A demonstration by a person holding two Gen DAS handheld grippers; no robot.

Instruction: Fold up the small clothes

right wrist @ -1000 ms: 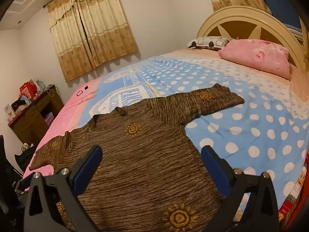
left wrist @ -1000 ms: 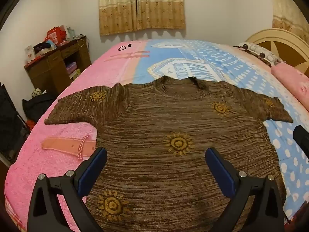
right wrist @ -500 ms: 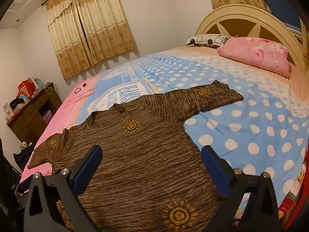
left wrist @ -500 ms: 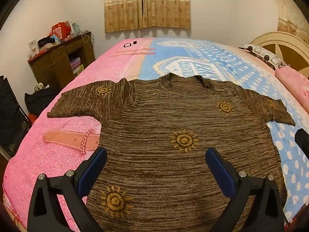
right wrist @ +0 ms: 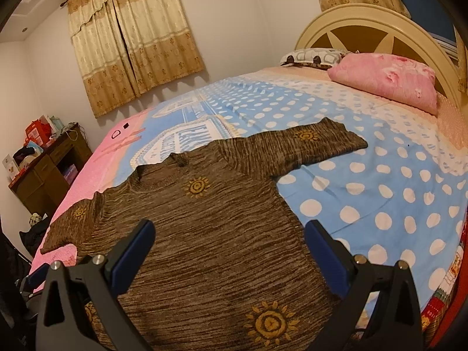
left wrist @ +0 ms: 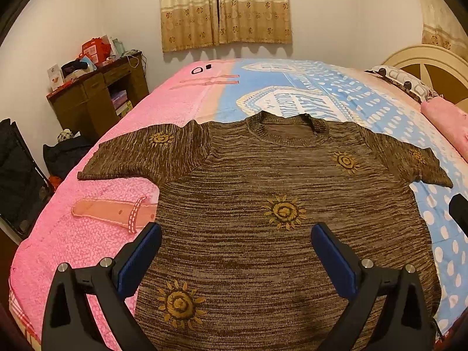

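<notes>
Bedroom, bed (left wrist: 187, 108) with pink-blue cover, brown sweater (left wrist: 263, 181) flat on it, hem cut off below frame, left hand-held gripper (left wrist: 235, 244) and right hand-held gripper (right wrist: 229, 238) above lower half, both released, empty.

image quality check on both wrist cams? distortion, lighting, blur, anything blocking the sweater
Left wrist: strong fisheye, black vignette at the corners; warm indoor light, no glare; sweater sharp; open left gripper covers part of the hem. Right wrist: same barrel bend, headboard curves; even light, soft shadows under the curtain; no motion blur; open right gripper hides the lower edge.
</notes>
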